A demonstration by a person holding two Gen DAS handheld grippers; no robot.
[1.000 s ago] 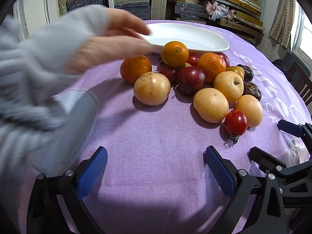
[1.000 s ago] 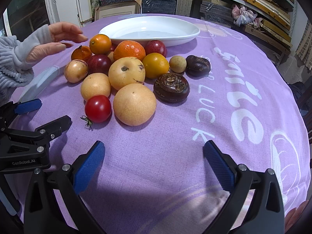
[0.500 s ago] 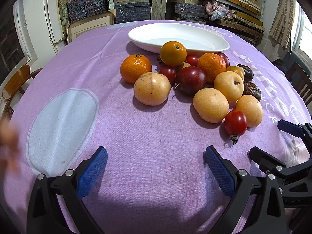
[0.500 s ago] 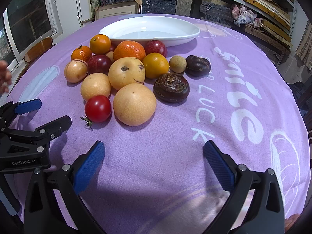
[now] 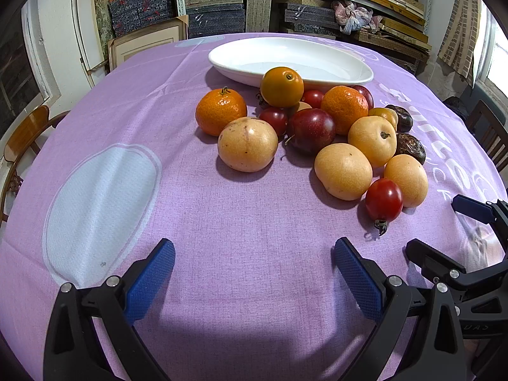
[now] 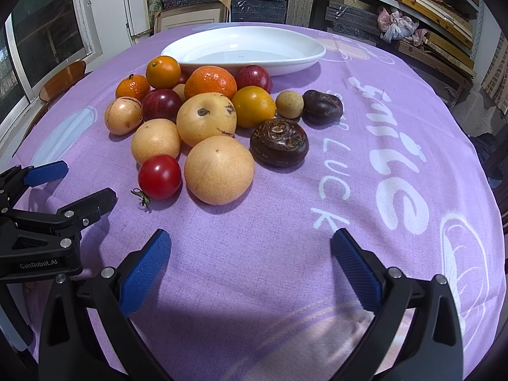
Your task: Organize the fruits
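1. Fruit pile (image 6: pixel 203 120): loose heap on the purple tablecloth (image 6: pixel 317 222), near side of the white dish (image 6: pixel 247 50); the far fruits lie just beside the dish rim, none inside it
2. White dish (image 5: pixel 292 57): far middle of the table, nothing in it; judged the likely place for the fruit
3. Red tomato (image 6: pixel 159 177): nearest fruit in the pile, stalk trailing toward the near edge, touching a yellow fruit behind it
4. Large yellow fruit (image 6: pixel 219 170): just right of the tomato, at the near rim of the heap
5. Dark wrinkled fruits (image 6: pixel 279 143): right side of the pile, a second one farther back
6. Step in hand, as a judgement: sorting not yet begun; first pick best taken from the near edge, tomato or yellow fruit, so the heap is not set rolling; close gently across the widest part of a round fruit; lift clear over the far fruits before lowering into the dish
7. Left gripper (image 5: pixel 254 273): jaws spread wide, holding nothing, poised above bare cloth near the pile
8. Right gripper (image 6: pixel 250 266): jaws likewise wide apart, nothing between them, no fruit touched; the left tool shows at its left edge
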